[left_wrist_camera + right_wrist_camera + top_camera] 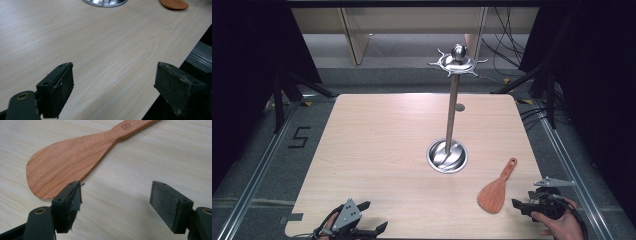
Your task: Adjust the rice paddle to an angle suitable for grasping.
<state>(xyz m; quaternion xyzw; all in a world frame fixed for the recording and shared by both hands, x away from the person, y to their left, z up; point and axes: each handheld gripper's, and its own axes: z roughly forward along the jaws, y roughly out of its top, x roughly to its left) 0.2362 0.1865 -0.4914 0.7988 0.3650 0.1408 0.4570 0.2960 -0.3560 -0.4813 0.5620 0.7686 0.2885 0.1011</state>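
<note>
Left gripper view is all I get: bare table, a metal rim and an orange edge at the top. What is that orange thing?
Observer: A wooden spatula lying flat on the table, handle pointing away from the person.
Operator: And the metal rim?
Observer: The round base of an upright utensil stand; its hooks at the top hold nothing.
Operator: Where are the right tongs?
Observer: The right tongs are open beside the spatula's blade, holding nothing.
</note>
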